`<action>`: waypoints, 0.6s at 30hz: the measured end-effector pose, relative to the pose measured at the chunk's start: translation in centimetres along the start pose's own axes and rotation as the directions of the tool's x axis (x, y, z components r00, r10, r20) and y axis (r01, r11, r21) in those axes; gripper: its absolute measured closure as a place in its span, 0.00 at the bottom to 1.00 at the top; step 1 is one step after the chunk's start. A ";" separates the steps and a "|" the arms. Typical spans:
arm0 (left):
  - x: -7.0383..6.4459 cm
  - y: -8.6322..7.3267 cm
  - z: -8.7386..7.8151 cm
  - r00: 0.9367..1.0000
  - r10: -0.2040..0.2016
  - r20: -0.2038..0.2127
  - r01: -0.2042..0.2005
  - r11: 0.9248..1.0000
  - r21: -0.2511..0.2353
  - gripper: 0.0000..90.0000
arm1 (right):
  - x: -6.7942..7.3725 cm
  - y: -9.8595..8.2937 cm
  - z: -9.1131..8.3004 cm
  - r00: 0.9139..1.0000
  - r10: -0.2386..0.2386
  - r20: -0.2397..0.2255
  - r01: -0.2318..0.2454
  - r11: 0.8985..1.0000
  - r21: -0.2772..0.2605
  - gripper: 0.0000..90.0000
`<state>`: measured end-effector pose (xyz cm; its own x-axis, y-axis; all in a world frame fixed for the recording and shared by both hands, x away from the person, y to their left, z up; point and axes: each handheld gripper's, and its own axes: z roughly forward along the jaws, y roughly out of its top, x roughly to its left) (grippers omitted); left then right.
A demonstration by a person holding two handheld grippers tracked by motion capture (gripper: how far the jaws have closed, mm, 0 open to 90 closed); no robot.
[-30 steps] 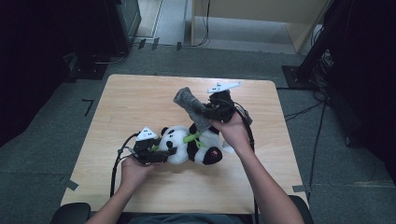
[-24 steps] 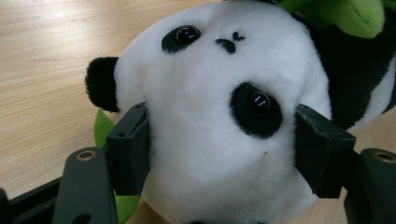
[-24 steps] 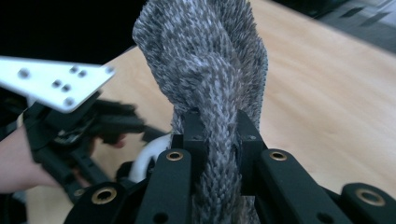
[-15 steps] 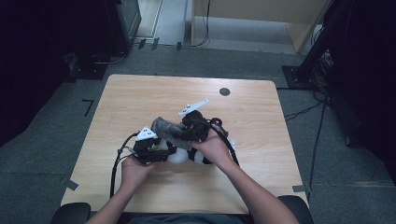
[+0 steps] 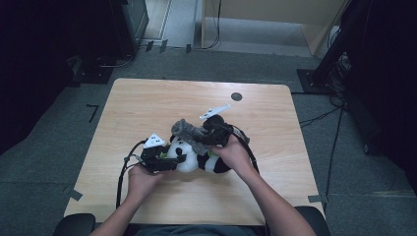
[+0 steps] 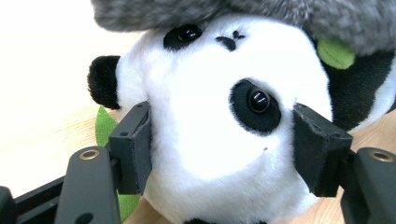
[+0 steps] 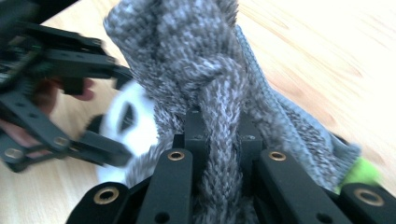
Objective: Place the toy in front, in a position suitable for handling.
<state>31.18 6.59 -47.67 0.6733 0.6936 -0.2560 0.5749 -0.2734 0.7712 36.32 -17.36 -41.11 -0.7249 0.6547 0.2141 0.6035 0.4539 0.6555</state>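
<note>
grey knit over panda, fitting not finished

my left gripper (image 6: 224, 154) has its jaws pinching the panda's (image 6: 219, 140) head from both sides, the toy low on the worktop (image 5: 147, 103). my right gripper (image 7: 217, 140) has its jaws pressed on the grey knit piece (image 7: 196, 60), draped across the head. judged: placed, not settled. both hands low, close together.

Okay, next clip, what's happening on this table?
A person at a wooden table works a handheld gripper in each hand. The left gripper is clamped on the head of a plush panda lying on the table. The right gripper is shut on a grey knitted cloth, holding it over the panda's head, as if dressing or covering the toy.
</note>
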 end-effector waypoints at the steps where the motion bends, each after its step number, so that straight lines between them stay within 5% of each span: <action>1: 0.0 0.0 0.0 1.000 -0.001 0.000 0.001 1.000 0.000 0.35 | -0.6 -0.3 -0.2 1.000 0.008 0.004 -0.008 1.000 0.000 0.90; 11: 0.2 0.0 0.0 1.000 -0.010 0.007 0.010 1.000 -0.007 0.35 | -2.7 -0.5 -2.1 0.996 -0.001 0.088 0.003 1.000 -0.027 0.90; 18: 0.2 0.0 0.0 1.000 -0.007 0.004 0.007 1.000 -0.016 0.35 | -3.7 -0.4 -3.3 0.993 0.048 0.106 -0.044 0.998 -0.043 0.90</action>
<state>31.35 6.72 -47.72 0.6715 0.6925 -0.2638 0.5720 -0.2581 0.7786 37.69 -21.92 -39.76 -0.6560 0.7359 0.1676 0.6200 0.3987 0.6757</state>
